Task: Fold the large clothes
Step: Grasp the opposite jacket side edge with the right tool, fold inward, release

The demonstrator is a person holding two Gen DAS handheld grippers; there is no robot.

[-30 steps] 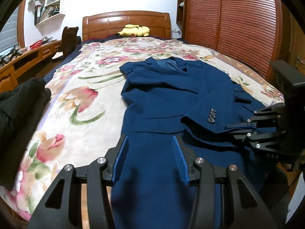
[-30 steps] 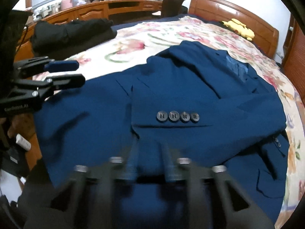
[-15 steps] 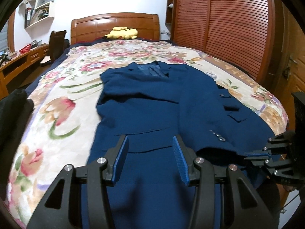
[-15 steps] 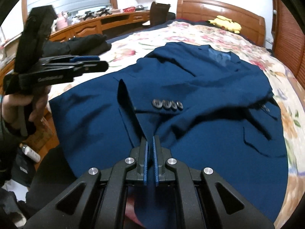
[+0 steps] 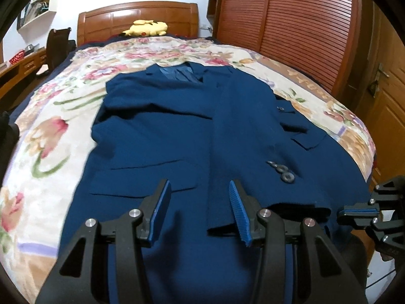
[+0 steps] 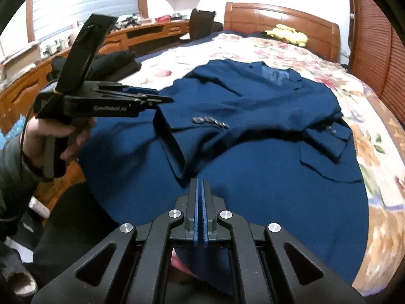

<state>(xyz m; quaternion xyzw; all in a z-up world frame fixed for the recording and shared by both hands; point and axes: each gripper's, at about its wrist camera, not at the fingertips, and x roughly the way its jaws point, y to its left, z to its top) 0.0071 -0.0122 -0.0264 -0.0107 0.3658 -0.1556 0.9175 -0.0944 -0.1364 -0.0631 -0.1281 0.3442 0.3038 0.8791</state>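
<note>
The right tool (image 6: 201, 190) is pressed shut, and I cannot tell if it pinches any cloth; it sits low over the near edge of the jacket (image 6: 253, 167). The left tool (image 5: 198, 202) is wide open and holds nothing. It hangs just above the jacket's near hem. The blue jacket lies flat on the bed (image 5: 50, 136), collar far away, near the yellow toy (image 5: 146, 27). One sleeve (image 6: 202, 131) is laid across the front, its buttons (image 6: 210, 121) showing. I think the fold has only begun: the sleeve is in, but the body is not folded yet. A black cloth (image 6: 114, 63) sits at the bed's side.
</note>
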